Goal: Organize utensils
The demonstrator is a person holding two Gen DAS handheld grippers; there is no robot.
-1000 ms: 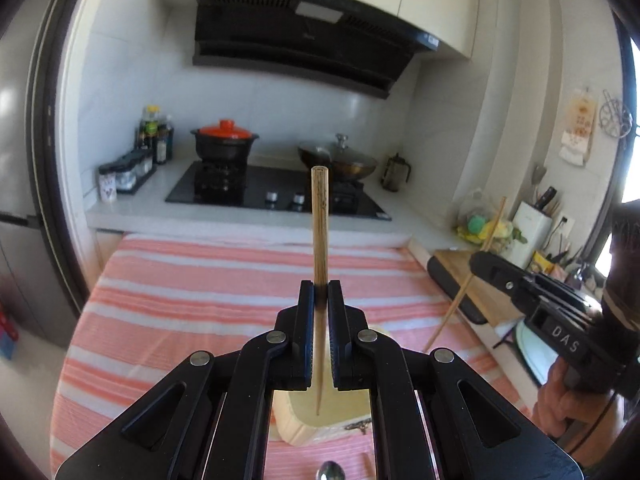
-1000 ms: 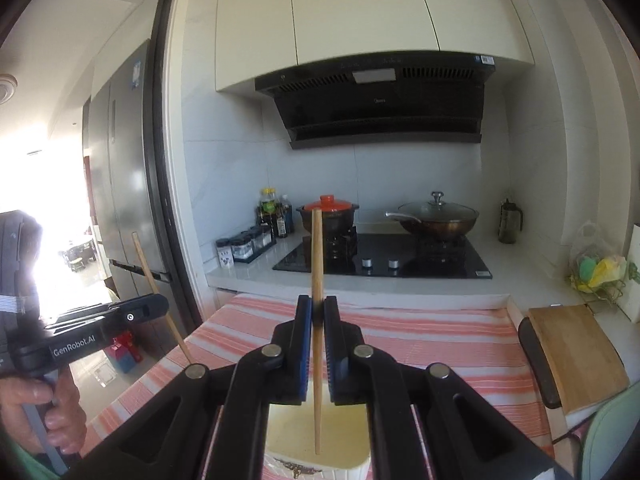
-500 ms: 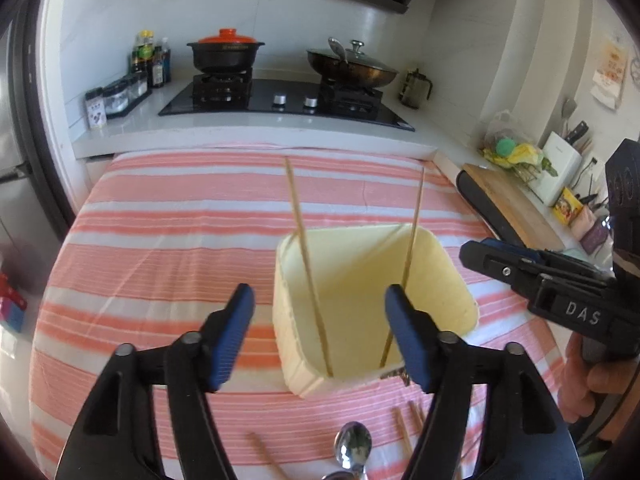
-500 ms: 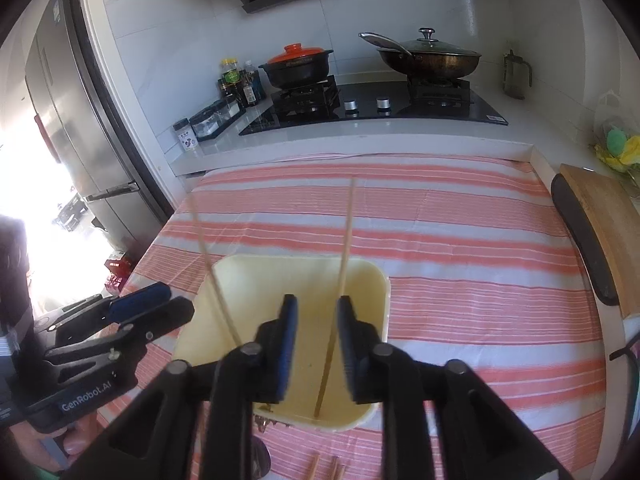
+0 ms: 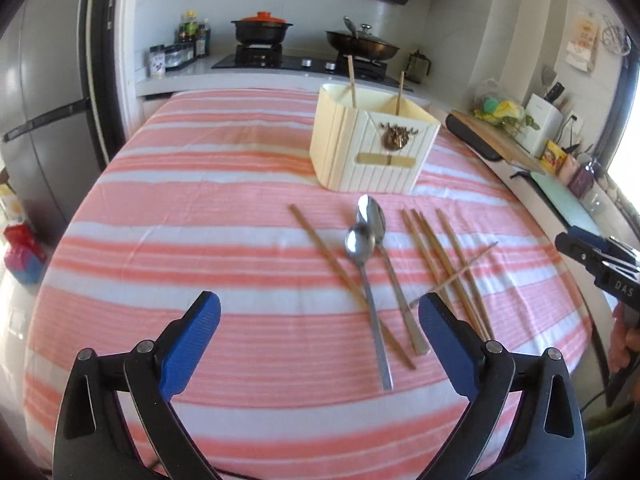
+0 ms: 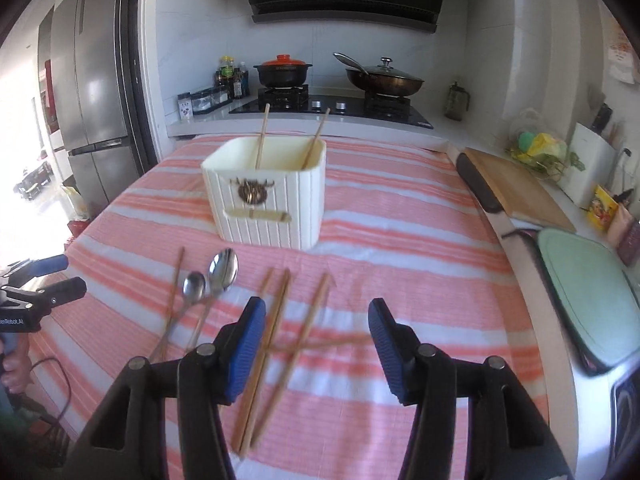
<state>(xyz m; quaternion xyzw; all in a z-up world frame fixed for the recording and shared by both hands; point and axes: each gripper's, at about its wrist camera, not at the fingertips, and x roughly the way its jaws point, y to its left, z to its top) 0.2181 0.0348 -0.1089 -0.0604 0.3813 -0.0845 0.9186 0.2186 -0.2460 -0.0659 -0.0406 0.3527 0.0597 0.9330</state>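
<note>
A cream utensil box [image 5: 372, 148] [image 6: 268, 200] stands on the striped tablecloth with two chopsticks [image 5: 352, 80] [image 6: 262, 136] upright in it. Two metal spoons [image 5: 366, 248] [image 6: 208, 280] and several loose chopsticks [image 5: 448, 256] [image 6: 280, 320] lie on the cloth in front of the box. My left gripper [image 5: 320, 328] is open and empty, above the cloth near the spoon handles. My right gripper [image 6: 316, 332] is open and empty, just above the crossed chopsticks. Each gripper shows at the edge of the other's view.
The pink-striped table [image 5: 200, 240] runs back to a counter with a hob, a black pot with a red lid [image 6: 282, 72] and a wok [image 6: 384, 80]. A wooden cutting board [image 6: 516, 184] and a green tray [image 6: 588, 280] lie to the right. A fridge stands to the left.
Both grippers opened and let their chopsticks drop into the box, then drew back and down toward the near side of the table. The loose utensils have come into view.
</note>
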